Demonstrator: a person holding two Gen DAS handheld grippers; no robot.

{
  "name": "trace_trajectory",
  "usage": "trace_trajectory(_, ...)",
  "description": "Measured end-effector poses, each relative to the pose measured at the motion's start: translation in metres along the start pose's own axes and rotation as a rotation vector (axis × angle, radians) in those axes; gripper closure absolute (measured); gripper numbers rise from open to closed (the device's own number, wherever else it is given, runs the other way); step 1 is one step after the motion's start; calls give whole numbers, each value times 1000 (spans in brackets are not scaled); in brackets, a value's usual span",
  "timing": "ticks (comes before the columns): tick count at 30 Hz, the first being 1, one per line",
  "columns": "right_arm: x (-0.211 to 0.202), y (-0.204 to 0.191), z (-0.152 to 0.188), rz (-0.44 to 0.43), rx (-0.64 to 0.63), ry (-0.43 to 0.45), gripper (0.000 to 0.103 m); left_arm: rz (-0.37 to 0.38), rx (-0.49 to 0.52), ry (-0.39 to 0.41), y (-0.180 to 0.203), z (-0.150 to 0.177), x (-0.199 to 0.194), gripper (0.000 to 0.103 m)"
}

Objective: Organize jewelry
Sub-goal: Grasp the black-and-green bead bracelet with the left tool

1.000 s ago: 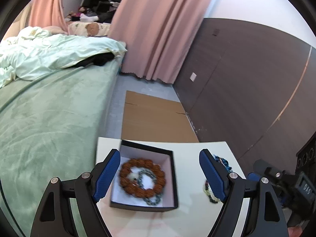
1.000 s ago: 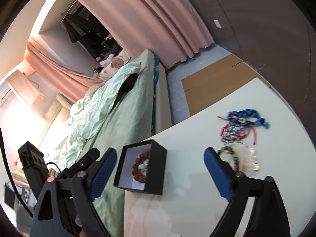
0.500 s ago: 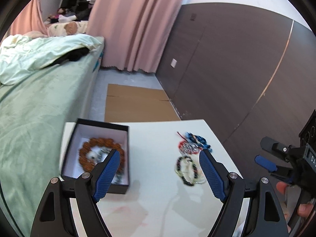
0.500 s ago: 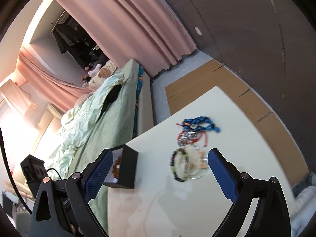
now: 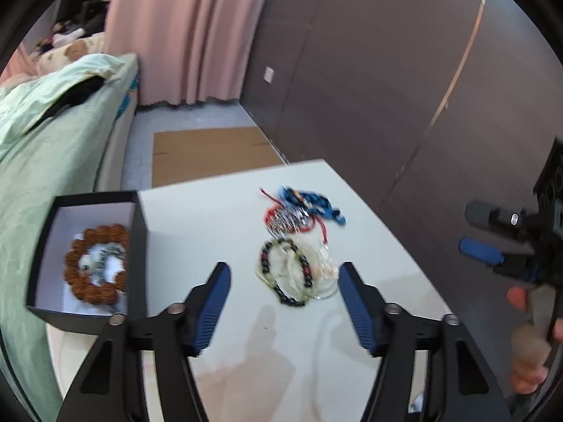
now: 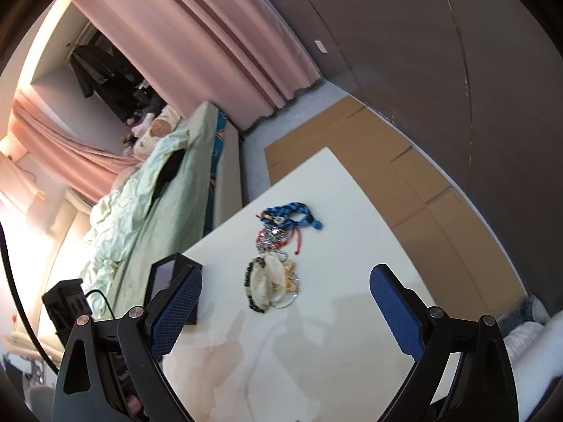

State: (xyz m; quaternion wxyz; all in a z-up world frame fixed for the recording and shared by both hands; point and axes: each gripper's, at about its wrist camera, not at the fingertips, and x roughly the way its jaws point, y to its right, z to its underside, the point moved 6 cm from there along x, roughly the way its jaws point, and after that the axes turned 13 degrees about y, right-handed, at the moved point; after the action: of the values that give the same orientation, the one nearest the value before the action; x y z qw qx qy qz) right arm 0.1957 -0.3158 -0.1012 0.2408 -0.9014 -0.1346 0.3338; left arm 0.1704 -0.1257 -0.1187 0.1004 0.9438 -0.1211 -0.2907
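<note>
A black box (image 5: pixel 140 246) with a white lining stands at the white table's (image 5: pixel 218 218) left edge; a brown bead bracelet (image 5: pixel 95 263) and a silver chain lie in it. On the table lie a dark bead bracelet (image 5: pixel 285 274) over clear bangles, a red-and-silver piece (image 5: pixel 290 218) and a blue braided cord (image 5: pixel 313 204). My left gripper (image 5: pixel 285 295) is open and empty, just short of the dark bracelet. My right gripper (image 6: pixel 285 302) is open and empty, facing the same pile (image 6: pixel 267 281); it also shows in the left wrist view (image 5: pixel 482 249). The box (image 6: pixel 176 274) is partly hidden behind my right gripper's left finger.
A bed (image 5: pixel 52 147) with green covers runs along the table's left side. Flattened cardboard (image 5: pixel 207 151) lies on the floor beyond the table. A dark panelled wall (image 5: pixel 387 88) and pink curtains (image 5: pixel 183 35) stand behind.
My left gripper has swung right from the box to the loose jewelry pile. My right gripper has turned toward the pile too. Both stay open and empty.
</note>
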Motion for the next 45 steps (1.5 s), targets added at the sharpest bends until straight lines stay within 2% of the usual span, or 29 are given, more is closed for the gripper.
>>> trace_trajectory(3,3,4,0,-3,16,-20,7,0,16,-37,4,10,14,49)
trace_trajectory(5,4,6,0,-6,22,-26,7,-24,29,-45,3,15,22,61)
trace_trajectory(8,5,10,0,-7,37,-31,7,-52,42,-54,-1,19,34,68)
trace_trajectory(15,11,15,0,4,44,-51,9,-91,54,-87,-4,28,53,72)
trace_trajectory(20,15,18,1,10,54,-69,12,-164,68,-122,-9,36,61,72)
trace_trajectory(27,16,16,4,10,48,-79,12,-191,81,-113,-8,36,62,72)
trace_trajectory(35,19,16,8,26,47,-97,12,-236,140,-164,-11,45,50,72)
trace_trajectory(38,21,12,12,27,38,-106,12,-240,103,-173,-21,45,45,87)
trace_trajectory(40,22,9,14,24,31,-110,12,-228,95,-177,-24,45,44,87)
trace_trajectory(45,30,2,19,24,10,-128,12,-223,147,-169,-16,47,47,88)
